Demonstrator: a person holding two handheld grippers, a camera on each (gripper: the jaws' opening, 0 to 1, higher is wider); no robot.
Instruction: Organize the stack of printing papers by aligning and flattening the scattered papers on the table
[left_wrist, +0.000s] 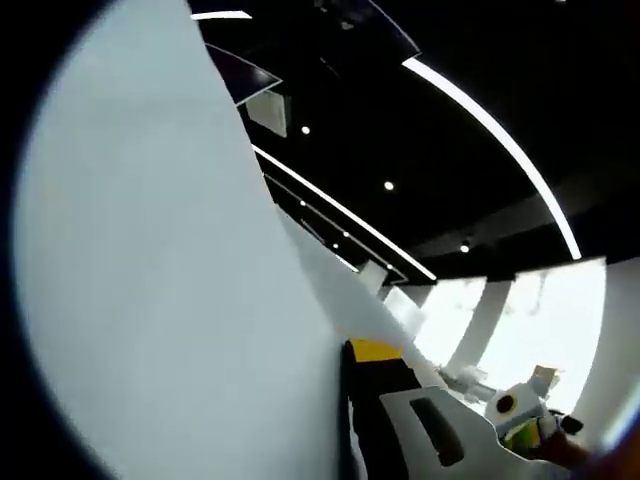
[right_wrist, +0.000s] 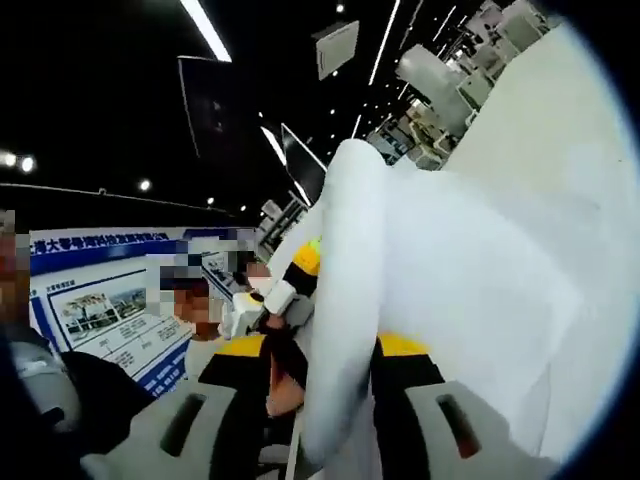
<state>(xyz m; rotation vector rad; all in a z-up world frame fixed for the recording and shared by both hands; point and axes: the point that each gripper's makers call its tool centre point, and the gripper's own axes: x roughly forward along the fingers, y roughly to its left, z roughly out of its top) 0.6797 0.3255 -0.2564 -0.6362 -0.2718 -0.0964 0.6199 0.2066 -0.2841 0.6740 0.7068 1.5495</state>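
White paper sheets (left_wrist: 160, 280) hide left gripper's (left_wrist: 385, 420) left jaw; blue wall poster's (right_wrist: 110, 300) text too small to read.

White printing papers (right_wrist: 480, 270), blank and unmarked, stand raised on edge and lifted toward the ceiling. In the right gripper view the sheets bow and curl along one rounded edge; in the left gripper view they (left_wrist: 170, 280) appear smooth.
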